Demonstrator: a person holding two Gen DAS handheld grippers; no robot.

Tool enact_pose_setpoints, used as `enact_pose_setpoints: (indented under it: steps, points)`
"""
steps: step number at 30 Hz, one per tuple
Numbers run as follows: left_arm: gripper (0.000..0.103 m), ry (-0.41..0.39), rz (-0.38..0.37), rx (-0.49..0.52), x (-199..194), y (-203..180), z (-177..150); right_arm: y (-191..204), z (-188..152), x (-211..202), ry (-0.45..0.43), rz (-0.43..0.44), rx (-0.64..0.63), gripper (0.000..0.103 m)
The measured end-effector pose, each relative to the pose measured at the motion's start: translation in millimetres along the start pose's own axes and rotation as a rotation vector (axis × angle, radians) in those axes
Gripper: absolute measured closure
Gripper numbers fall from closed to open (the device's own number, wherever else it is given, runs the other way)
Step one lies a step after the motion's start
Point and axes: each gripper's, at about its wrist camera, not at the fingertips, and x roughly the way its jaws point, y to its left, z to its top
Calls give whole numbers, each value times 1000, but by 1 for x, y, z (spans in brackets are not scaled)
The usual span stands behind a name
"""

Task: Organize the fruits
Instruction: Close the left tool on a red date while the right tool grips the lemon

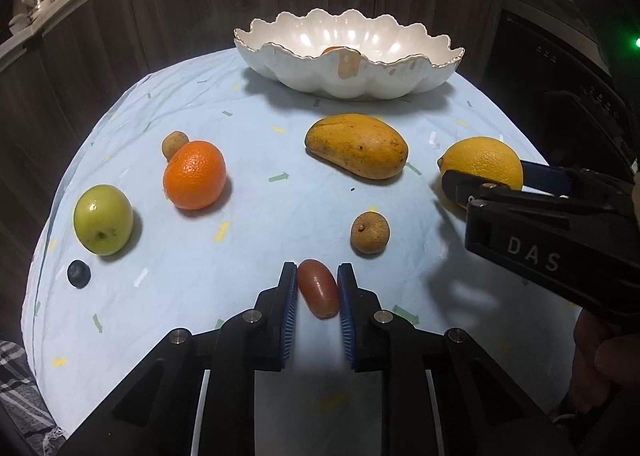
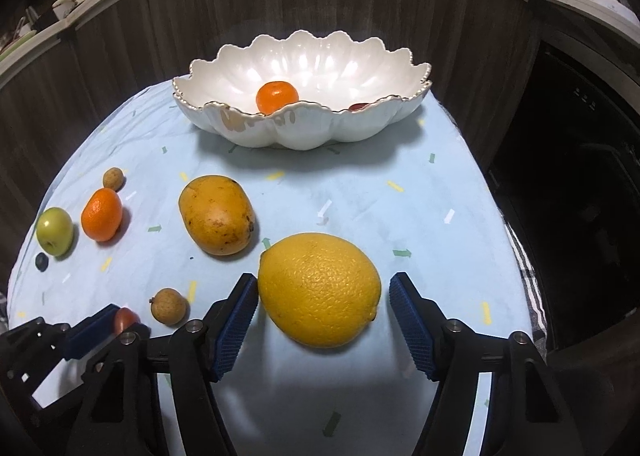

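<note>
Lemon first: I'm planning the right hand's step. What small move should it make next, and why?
Probably close the right gripper on the lemon. The fruit sits between its blue pads on the cloth: the left pad touches the peel, the right pad stands clear. The left gripper already pinches the small red fruit.

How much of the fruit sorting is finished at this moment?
Done: a small orange and something red lie in the white bowl. In hand: the left gripper is shut on a red grape tomato; the right gripper straddles the yellow lemon, not gripping it. Left on the cloth: mango, orange, green apple, blueberry, two longans.
</note>
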Motion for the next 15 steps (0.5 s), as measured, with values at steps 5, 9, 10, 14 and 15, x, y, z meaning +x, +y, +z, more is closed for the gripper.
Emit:
enact_pose_setpoints:
  steps: [5, 9, 10, 14, 15]
  points:
    - [83, -2, 2, 5, -1, -1, 0, 0, 0, 2, -7, 5, -1, 40]
    - [83, -8, 4, 5, -2, 0, 0, -1, 0, 1, -9, 11, 6, 41]
    - [83, -9, 5, 5, -2, 0, 1, -1, 1, 1, -9, 13, 8, 42]
    - [83, -15, 8, 4, -4, 1, 1, -2, 1, -1, -14, 17, 14, 42]
    - [83, -18, 8, 4, -5, 1, 2, -2, 1, -3, -18, 17, 14, 42]
